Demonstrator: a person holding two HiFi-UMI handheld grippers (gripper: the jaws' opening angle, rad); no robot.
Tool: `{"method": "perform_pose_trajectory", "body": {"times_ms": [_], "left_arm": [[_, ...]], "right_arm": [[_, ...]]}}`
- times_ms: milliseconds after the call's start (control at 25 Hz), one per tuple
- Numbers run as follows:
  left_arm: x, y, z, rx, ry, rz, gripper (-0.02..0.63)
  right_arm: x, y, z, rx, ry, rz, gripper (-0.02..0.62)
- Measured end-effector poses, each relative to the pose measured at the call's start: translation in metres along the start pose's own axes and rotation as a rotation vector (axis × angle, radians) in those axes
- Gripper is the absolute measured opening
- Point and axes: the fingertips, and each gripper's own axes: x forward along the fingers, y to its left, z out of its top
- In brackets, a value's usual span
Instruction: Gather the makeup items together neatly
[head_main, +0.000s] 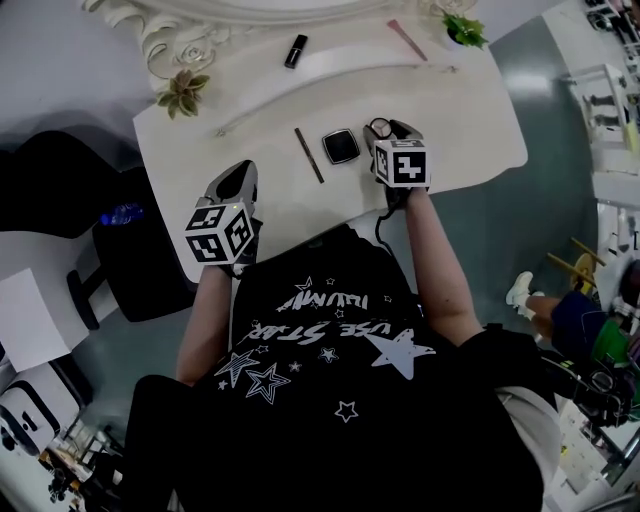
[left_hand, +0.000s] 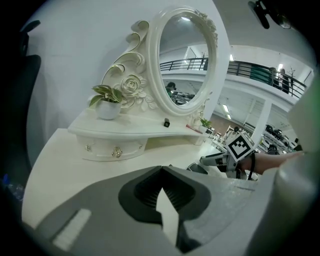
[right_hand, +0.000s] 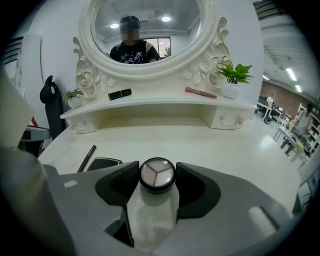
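— white vanity table (head_main: 470, 110) below an oval mirror (right_hand: 187, 25), with a raised shelf (head_main: 350, 58) along the back. what's on that shelf?
— a left plant (head_main: 183, 92) and a right plant (head_main: 463, 30) at its ends. between them lie a black lipstick (head_main: 296, 50) towards the left and a pink stick (head_main: 406, 40) towards the right, well apart from each other.
— and on the lower top?
— a brown pencil (head_main: 309, 155) lies there, with a black square compact (head_main: 341, 146) just to its right. they're near each other but not touching.
— what about the right gripper (head_main: 385, 132)?
— clenched on a round compact (right_hand: 157, 175), one jaw against each side of its rim. the clear lid faces up and shows three pale wedges. it's held just right of the square compact, over the lower top. whether it rests on the table i cannot tell.
— the left gripper (head_main: 241, 172)?
— jaws pressed together with nothing between them. it's at the table's front left edge, well apart from the makeup, and points towards the mirror.
— anyone in view?
— the person holding both grippers, in a black top (head_main: 330, 400) with white stars, stands at the table's front edge and shows in the mirror too.
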Motion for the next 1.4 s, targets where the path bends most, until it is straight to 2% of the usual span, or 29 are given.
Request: {"method": "perform_pose_trajectory", "body": {"times_ms": [240, 1040, 1240, 1400], "left_arm": [[-0.007, 0.007, -0.004, -0.006, 0.000, 0.006, 0.002], [-0.015, 0.014, -0.003, -0.025, -0.015, 0.023, 0.002], [-0.017, 0.014, -0.002, -0.024, -0.027, 0.009, 0.002], [-0.019, 0.019, 0.006, -0.027, -0.050, 0.007, 0.002]], "right_arm": [[0.006, -0.004, -0.011, -0.012, 0.031, -0.029, 0.261], [0.005, -0.002, -0.010, 0.006, 0.044, -0.030, 0.265], [-0.007, 0.001, -0.002, -0.001, 0.012, -0.034, 0.342], [-0.023, 0.010, 0.028, 0.019, -0.067, -0.008, 0.374]]}}
